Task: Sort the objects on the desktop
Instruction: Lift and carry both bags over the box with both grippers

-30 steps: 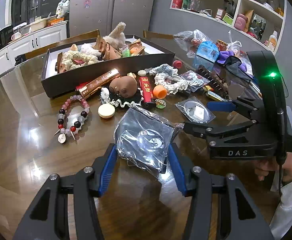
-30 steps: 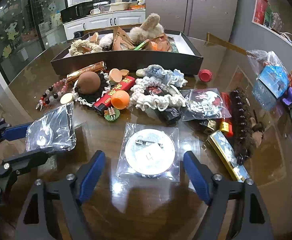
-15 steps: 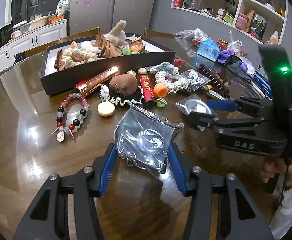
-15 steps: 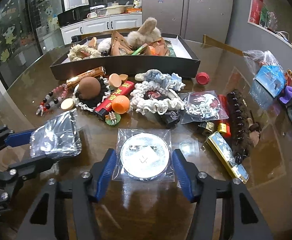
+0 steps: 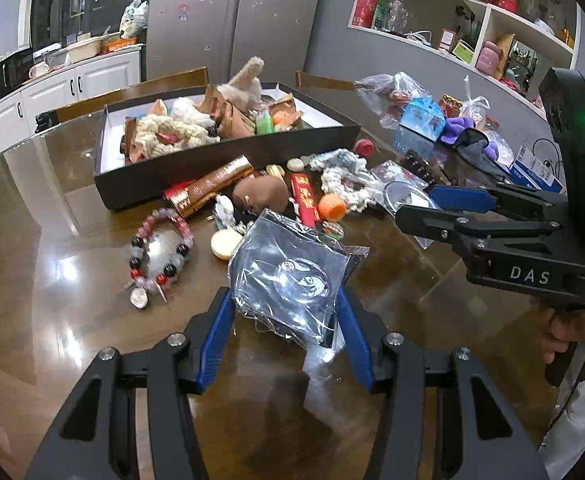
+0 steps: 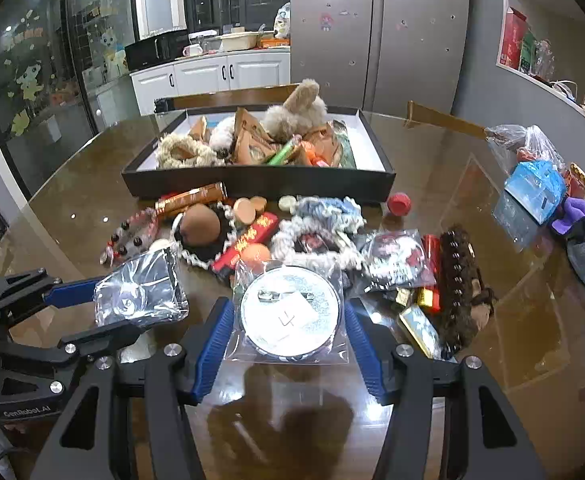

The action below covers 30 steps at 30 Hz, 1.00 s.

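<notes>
My left gripper is shut on a crinkled clear bag with a round transparent piece inside, held just above the brown table. The right wrist view shows that bag at the left, between the left gripper's fingers. My right gripper is shut on a flat clear packet with a round white badge, raised off the table. In the left wrist view the right gripper sits at the right, with the badge packet partly hidden behind it. A black box full of items stands behind the clutter.
Loose items lie between the grippers and the box: a bead bracelet, a brown egg shape, a red pack, an orange ball, rope rings and a brown brush. Plastic bags crowd the right side.
The right gripper's jaws narrowed onto the badge packet and rose with it off the table. The left gripper and its bag stayed put.
</notes>
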### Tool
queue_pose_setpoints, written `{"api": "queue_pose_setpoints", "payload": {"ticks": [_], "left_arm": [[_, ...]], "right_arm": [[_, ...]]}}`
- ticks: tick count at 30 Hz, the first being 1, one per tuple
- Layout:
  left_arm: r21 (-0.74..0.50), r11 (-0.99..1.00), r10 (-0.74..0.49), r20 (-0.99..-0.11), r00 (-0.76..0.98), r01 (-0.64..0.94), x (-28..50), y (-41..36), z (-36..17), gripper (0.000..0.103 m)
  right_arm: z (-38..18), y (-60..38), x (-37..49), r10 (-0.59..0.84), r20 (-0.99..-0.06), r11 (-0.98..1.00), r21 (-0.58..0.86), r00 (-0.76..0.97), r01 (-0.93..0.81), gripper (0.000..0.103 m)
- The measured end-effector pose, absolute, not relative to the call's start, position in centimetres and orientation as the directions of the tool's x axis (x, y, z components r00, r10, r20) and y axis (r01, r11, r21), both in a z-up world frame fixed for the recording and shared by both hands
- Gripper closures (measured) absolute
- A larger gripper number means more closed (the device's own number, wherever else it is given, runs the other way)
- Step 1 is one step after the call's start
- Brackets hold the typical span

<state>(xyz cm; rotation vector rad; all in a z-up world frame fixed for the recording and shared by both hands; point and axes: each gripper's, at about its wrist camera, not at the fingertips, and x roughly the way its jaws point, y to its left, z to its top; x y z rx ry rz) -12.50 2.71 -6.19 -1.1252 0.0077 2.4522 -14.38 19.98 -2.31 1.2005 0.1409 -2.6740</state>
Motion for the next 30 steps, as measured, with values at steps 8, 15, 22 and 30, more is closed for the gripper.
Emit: {"api": "queue_pose_setpoints", "payload": {"ticks": [8, 15, 22, 30], "left_arm": [[-0.145, -0.911, 0.369, -0.705, -0.606, -0.386, -14.8, 2.3, -4.0, 0.05], [-0.112, -0.928, 0.329, -0.694, -0.641, -0.356, -18.6, 2.7, -1.9, 0.05], [-0.107, -0.939, 0.306, -0.691, -0.655, -0.326, -23.5, 3.2, -0.8, 0.05], [-0.094, -0.947, 0.287, -0.677, -0.678, -0.307, -29.5, 3.3, 0.0, 0.05]], "right_arm": [[-1.0, 18.9, -16.2, -0.183, -0.732, -0.966, 0.011, -0.657, 0.258, 0.044], [0.9, 18.4, -18.8, -0.194, -0.714, -0.965, 0.013, -0.673, 0.264, 0.044], [2.4, 17.9, -22.9, -0.189, -0.707, -0.962, -0.006, -0.682, 0.273, 0.044], [2.7, 17.9, -28.5, -0.17, -0.706, -0.962, -0.032, -0.687, 0.271, 0.044]]}}
